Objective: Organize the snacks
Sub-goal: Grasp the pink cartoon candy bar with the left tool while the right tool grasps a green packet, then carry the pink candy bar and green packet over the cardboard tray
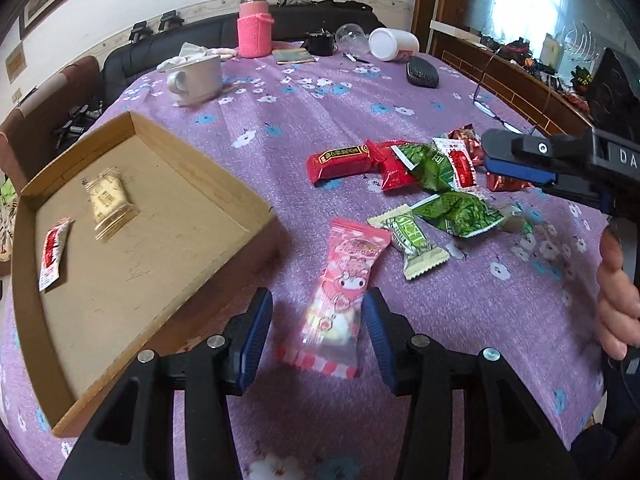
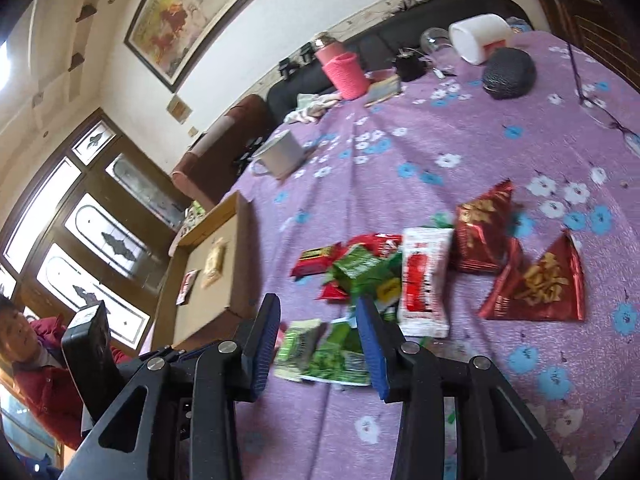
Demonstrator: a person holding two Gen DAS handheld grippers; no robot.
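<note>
From the left wrist, the left claw (image 1: 318, 338) is seen open, jaws either side of a pink candy packet (image 1: 344, 292) lying flat on the worktop (image 1: 320, 120), not pinched. A cardboard tray (image 1: 120, 216) sits by the left edge, with a gold packet (image 1: 108, 200) and a small red-white sachet (image 1: 52, 254) laid inside. Red and green snack packets (image 1: 420, 168) are piled toward the right edge, where the right claw (image 1: 516, 160) is spotted.

From the right wrist, the right claw (image 2: 318, 344) is open too, nothing gripped, with green packets (image 2: 328, 356) framed between the jaws. Two red foil pouches (image 2: 536, 284) are further right.
</note>
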